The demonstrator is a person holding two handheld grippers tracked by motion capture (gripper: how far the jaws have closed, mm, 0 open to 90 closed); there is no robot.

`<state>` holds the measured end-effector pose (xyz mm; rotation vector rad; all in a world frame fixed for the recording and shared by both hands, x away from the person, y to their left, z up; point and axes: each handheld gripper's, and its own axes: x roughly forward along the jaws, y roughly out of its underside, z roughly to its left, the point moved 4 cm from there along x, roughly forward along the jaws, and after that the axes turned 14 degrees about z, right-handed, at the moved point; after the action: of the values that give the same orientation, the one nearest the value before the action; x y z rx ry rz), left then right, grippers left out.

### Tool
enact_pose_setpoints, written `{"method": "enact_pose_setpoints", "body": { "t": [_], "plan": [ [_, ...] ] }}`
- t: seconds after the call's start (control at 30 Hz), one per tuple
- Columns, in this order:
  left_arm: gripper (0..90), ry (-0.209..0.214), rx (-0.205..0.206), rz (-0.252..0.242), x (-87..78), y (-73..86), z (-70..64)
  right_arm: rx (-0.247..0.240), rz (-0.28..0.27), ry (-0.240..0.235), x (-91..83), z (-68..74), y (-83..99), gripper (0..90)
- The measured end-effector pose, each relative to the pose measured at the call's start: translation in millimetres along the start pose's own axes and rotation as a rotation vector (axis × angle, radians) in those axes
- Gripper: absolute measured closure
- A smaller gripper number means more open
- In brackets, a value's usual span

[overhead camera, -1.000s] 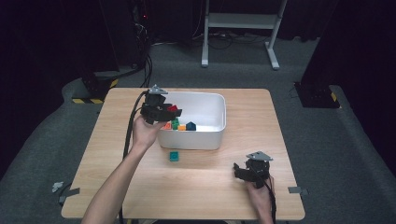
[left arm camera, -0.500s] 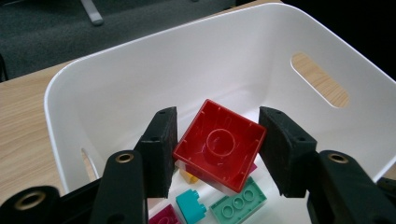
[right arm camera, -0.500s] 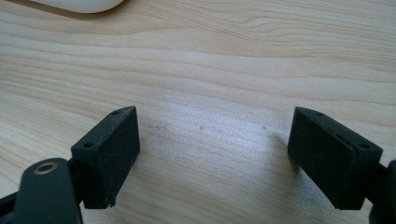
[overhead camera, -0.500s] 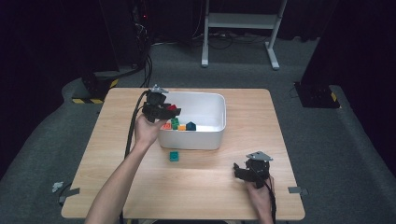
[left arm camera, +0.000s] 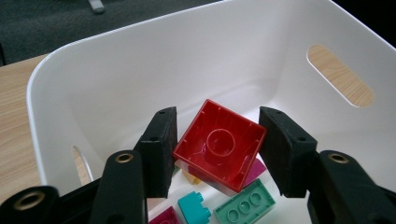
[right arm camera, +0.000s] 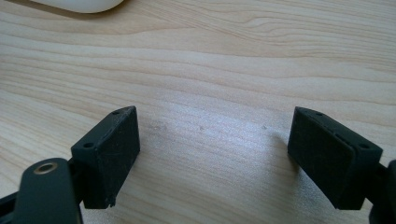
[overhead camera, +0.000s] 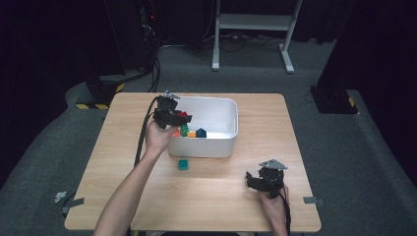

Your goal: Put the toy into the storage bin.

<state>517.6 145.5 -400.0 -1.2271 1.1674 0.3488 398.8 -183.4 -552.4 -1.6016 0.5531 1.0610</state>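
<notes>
Red brick (left arm camera: pixel 218 145) is hanging between the jaws of the left gripper (left arm camera: pixel 217 149), right over the inside of the white bin (left arm camera: pixel 140 70). The jaws look a bit wider than the brick: the left one touches a corner, the right one shows a sliver of gap, so I'd guess it's either barely pinched or just being let go. Can't call it for sure.

Progress-wise, this looks like tidying bricks into the bin. A bunch are already in there: in the high view I can make out an orange one (overhead camera: pixel 191 134), a green one (overhead camera: pixel 184 130) and a dark blue one (overhead camera: pixel 200 132) on the bin floor. What's left, as far as I can see, is the teal brick (overhead camera: pixel 183 164) sitting on the table (overhead camera: pixel 236 191) just in front of the bin, plus dropping the red one.

The right gripper (right arm camera: pixel 212 154) is parked well away from the bin, near the table's front edge, jaws spread wide over bare wood with nothing between them.

View differences: the left gripper view shows the brick's hollow underside, plus a mint flat plate (left arm camera: pixel 243 205), a teal piece and magenta bits under it. The high view gives the overall layout and that leftover teal brick.
</notes>
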Motion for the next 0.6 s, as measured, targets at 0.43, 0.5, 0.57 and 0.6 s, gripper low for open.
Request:
{"method": "enact_pose_setpoints", "body": {
  "t": [0.43,0.5,0.57,0.6],
  "plan": [
    [39.0,-0.012,-0.015,-0.006,0.9,0.3,3.0,0.001,0.000,-0.001,-0.1,0.1,0.0,16.7],
    [37.2,-0.011,-0.017,-0.011,-0.2,0.9,3.3,0.001,0.001,-0.001,0.0,0.1,0.0,16.6],
    [35.2,-0.010,-0.021,-0.017,-1.4,1.7,3.7,0.000,0.000,0.000,0.0,0.0,0.0,16.6],
    [34.7,-0.010,-0.021,-0.020,-2.2,2.2,3.9,0.000,0.000,0.000,0.0,0.0,0.0,16.6]
  ]
}}
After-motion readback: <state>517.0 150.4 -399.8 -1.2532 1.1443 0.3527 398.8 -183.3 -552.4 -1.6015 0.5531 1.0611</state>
